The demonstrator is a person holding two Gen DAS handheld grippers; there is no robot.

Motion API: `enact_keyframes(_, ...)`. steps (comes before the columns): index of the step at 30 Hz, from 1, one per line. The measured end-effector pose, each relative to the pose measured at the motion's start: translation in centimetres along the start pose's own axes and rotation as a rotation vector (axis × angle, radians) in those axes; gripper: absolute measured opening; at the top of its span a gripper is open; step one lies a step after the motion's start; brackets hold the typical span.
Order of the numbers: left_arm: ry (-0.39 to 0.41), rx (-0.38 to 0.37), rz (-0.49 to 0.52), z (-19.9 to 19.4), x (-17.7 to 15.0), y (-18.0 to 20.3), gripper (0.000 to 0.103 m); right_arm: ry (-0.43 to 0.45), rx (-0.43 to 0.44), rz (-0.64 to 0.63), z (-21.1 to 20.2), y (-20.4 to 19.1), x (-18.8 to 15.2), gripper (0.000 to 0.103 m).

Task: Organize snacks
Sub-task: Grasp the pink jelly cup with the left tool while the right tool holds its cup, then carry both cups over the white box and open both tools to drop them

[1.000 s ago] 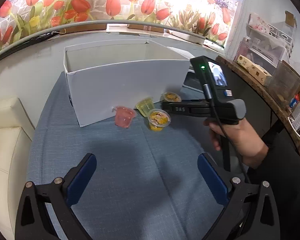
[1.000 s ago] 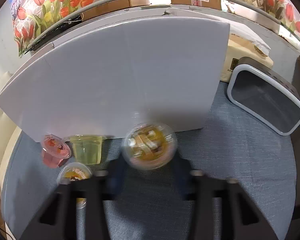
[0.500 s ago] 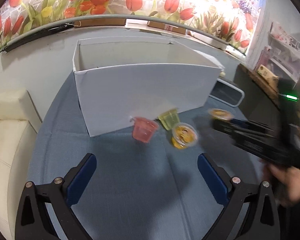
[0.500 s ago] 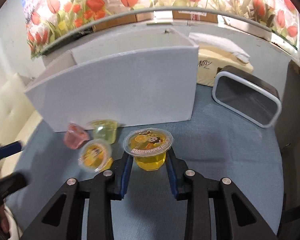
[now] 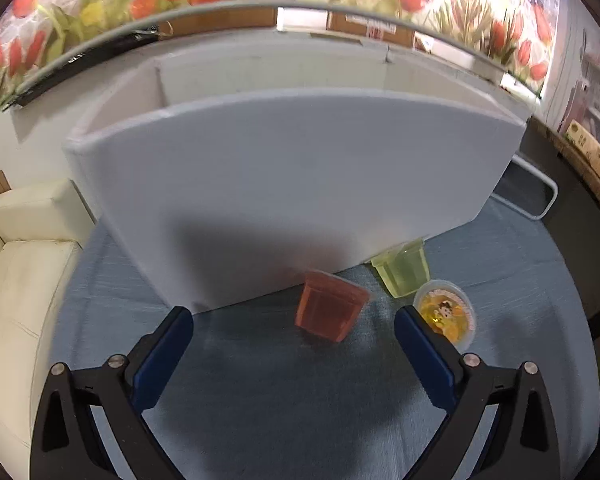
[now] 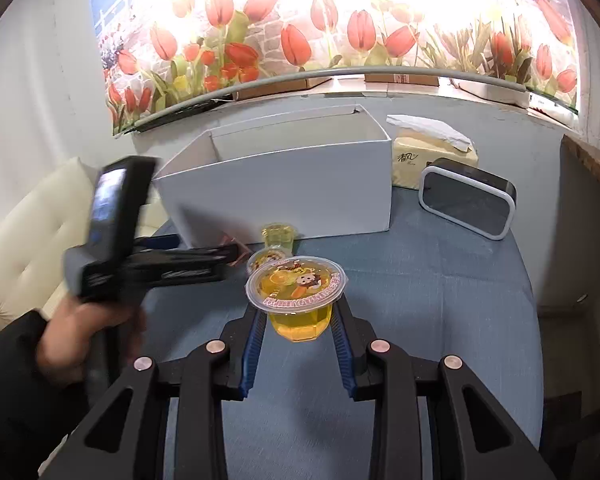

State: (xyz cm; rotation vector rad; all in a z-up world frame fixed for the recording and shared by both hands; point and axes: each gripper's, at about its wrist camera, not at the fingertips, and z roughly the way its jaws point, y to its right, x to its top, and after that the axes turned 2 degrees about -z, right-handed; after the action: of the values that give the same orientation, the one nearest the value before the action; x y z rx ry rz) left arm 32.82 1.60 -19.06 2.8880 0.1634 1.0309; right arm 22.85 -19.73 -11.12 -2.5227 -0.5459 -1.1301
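Lifted since a second ago, the orange jelly cup (image 6: 296,300) hangs clamped in the right tool (image 6: 298,320) above the blue table (image 6: 440,300). Meanwhile the left tool (image 5: 292,332), spread wide and holding nothing, has closed in on the tipped red jelly cup (image 5: 328,308). Beside it stand a green jelly cup (image 5: 402,272) and a small orange cup (image 5: 446,312), against the white box (image 5: 300,184), whose visible interior shows no contents.
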Motion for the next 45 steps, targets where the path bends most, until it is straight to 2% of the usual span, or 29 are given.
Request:
enact_keyframes(2, -0.001, 0.002, -0.013, 0.5, 0.1, 0.1, 0.099, 0.001, -0.004, -0.005, -0.3, -0.1, -0.3, 0.035)
enact_keyframes(4, -0.009, 0.012, -0.008, 1.0, 0.2, 0.5, 0.090, 0.001, -0.008, -0.007, -0.5, -0.2, -0.4, 0.035)
enact_keyframes(5, -0.013, 0.026, -0.001, 1.3, 0.2, 0.7, 0.083, 0.000, -0.004, -0.002, -0.5, -0.1, -0.5, 0.035)
enact_keyframes(7, -0.037, 0.009, 0.008, 1.9, 0.2, 1.1, 0.062, -0.003, -0.002, 0.006, -0.3, 0.1, -0.6, 0.035)
enact_keyframes(8, -0.029, 0.031, 0.021, 1.8, 0.2, 1.4, 0.049, -0.005, 0.003, 0.006, -0.3, 0.0, -0.7, 0.035)
enact_keyframes(9, -0.020, 0.044, 0.032, 1.6, 0.0, 1.6, 0.044, -0.005, 0.006, 0.005, -0.3, -0.1, -0.8, 0.035)
enact_keyframes(11, -0.021, 0.017, 0.029, 1.4, -0.2, 1.5, 0.044, -0.008, 0.009, 0.000, -0.2, -0.2, -0.9, 0.035)
enact_keyframes(12, -0.018, 0.017, 0.032, 1.2, -0.4, 1.5, 0.039, -0.009, 0.009, 0.000, -0.1, -0.2, -0.9, 0.035)
enact_keyframes(16, 0.000, -0.009, 0.042, -0.3, -1.1, 1.2, 0.038, -0.009, 0.023, 0.006, 0.0, -0.4, -1.1, 0.035)
enact_keyframes(24, 0.084, -0.095, 0.063, -6.7, -3.7, -0.4, 0.038, -0.011, 0.062, 0.031, 0.6, -0.5, -0.7, 0.035)
enact_keyframes(28, 0.142, -0.137, 0.076, -10.5, -3.2, -0.1, 0.038, 0.004, 0.067, 0.023, 0.7, -1.0, 0.4, 0.035)
enact_keyframes(32, 0.214, -0.163, 0.092, -13.4, -1.2, -1.0, 0.038, 0.043, 0.078, 0.009, 1.0, -1.5, 2.6, 0.035)
enact_keyframes(36, 0.252, -0.167, 0.093, -14.3, 1.6, -1.4, 0.038, 0.077, 0.088, 0.002, 1.9, -1.5, 6.2, 0.035)
enact_keyframes(42, 0.274, -0.130, 0.109, -12.7, 6.8, -1.8, 0.038, 0.123, 0.038, -0.025, 3.8, -1.0, 11.7, 0.035)
enact_keyframes(45, 0.266, -0.113, 0.117, -11.5, 9.0, -2.3, 0.038, 0.102, 0.024, -0.033, 6.0, -0.5, 14.1, 0.035)
